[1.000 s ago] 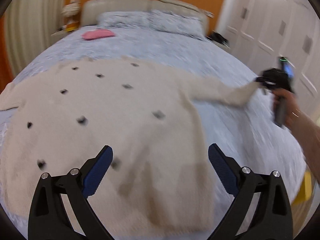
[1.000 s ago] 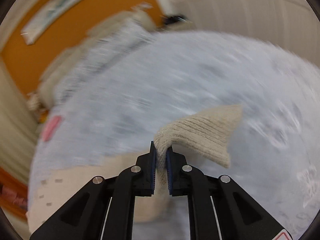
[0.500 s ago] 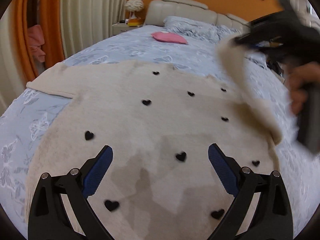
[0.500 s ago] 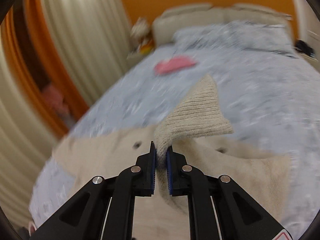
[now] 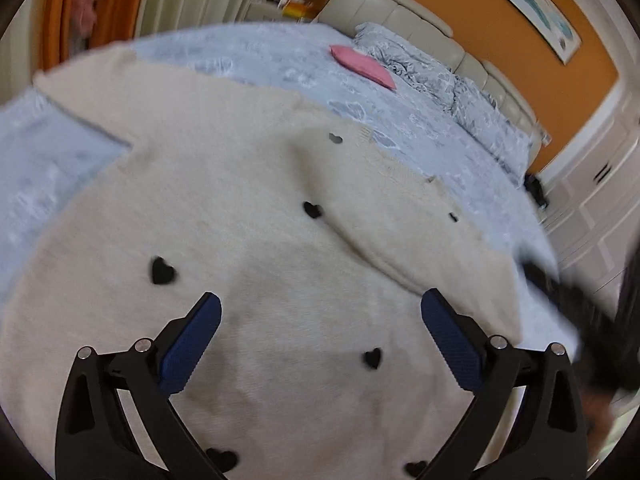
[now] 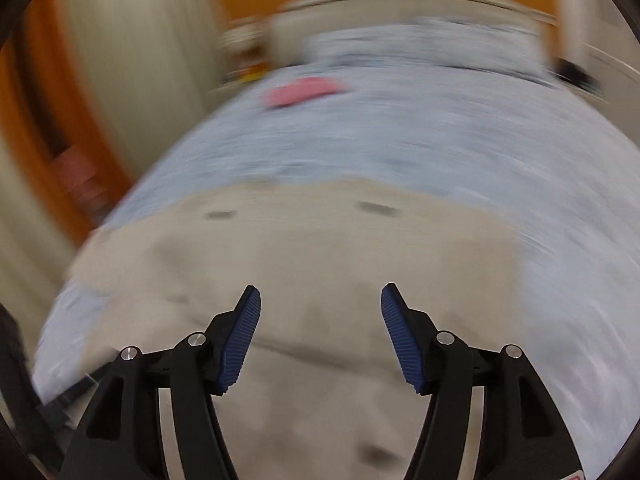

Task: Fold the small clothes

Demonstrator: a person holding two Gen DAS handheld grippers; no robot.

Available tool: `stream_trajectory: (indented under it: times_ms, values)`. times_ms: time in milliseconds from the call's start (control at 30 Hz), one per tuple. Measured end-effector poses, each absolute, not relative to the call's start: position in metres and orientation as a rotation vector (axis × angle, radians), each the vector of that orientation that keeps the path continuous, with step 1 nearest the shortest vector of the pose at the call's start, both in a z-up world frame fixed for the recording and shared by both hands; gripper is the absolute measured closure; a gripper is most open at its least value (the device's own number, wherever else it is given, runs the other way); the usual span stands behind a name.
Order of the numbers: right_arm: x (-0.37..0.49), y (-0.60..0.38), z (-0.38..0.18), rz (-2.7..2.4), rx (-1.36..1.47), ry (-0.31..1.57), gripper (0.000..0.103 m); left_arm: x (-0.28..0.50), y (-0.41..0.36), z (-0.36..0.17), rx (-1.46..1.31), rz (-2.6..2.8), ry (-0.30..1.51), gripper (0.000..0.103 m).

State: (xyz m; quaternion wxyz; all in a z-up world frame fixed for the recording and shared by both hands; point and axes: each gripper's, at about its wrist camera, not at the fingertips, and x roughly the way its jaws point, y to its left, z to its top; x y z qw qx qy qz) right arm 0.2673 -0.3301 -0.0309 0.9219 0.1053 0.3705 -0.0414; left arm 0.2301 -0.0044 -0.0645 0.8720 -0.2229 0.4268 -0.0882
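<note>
A cream sweater (image 5: pixel 248 208) dotted with small black hearts (image 5: pixel 162 271) lies spread flat on my bed's pale blue floral bedspread (image 5: pixel 432 128), one sleeve (image 5: pixel 384 220) folded back across its chest. My left gripper (image 5: pixel 320 332) hovers over the knit near its lower part, blue-padded fingers (image 5: pixel 192 344) spread wide with nothing between them. My right gripper (image 6: pixel 320 340), seen through heavy blur, hangs above the same sweater (image 6: pixel 312 264); its fingers (image 6: pixel 240 344) are opening, spread apart and pinching nothing, the fabric lying beneath them. Farther up the bed a pink pillow (image 5: pixel 362 66) rests before grey patterned pillows (image 5: pixel 436 76) and a beige padded headboard (image 5: pixel 404 20), against an orange wall (image 5: pixel 500 28)
</note>
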Motion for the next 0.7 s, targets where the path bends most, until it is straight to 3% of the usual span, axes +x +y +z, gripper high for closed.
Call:
stream_trajectory:
  times_ms: [267, 367, 400, 433, 467, 500, 700]
  values:
    - [0.224, -0.411, -0.090, -0.235, 0.268, 0.886, 0.040, 0.283, -0.008, -0.083, -0.514, -0.159, 0.891, 0.006]
    - [0.237, -0.416, -0.101, -0.197, 0.278, 0.893, 0.042, 0.316, -0.020, -0.093, -0.454, -0.165, 0.950, 0.027]
    - [0.244, -0.412, -0.104, -0.187, 0.291, 0.890, 0.044, 0.321, -0.025, -0.091, -0.421, -0.160, 0.934, 0.043]
    - [0.252, -0.412, -0.106, -0.165, 0.309, 0.884, 0.062, 0.328, -0.031, -0.088, -0.393, -0.182, 0.921, 0.052]
    - [0.260, -0.412, -0.107, -0.146, 0.324, 0.887, 0.092, 0.335, -0.035, -0.087, -0.384, -0.215, 0.921, 0.072]
    - [0.264, -0.413, -0.109, -0.154, 0.327, 0.887, 0.091, 0.341, -0.035, -0.087, -0.386, -0.221, 0.924, 0.086]
    - [0.240, -0.421, -0.078, -0.157, 0.368, 0.698, 0.094, 0.355, -0.018, -0.073, -0.441, -0.202, 0.833, 0.091]
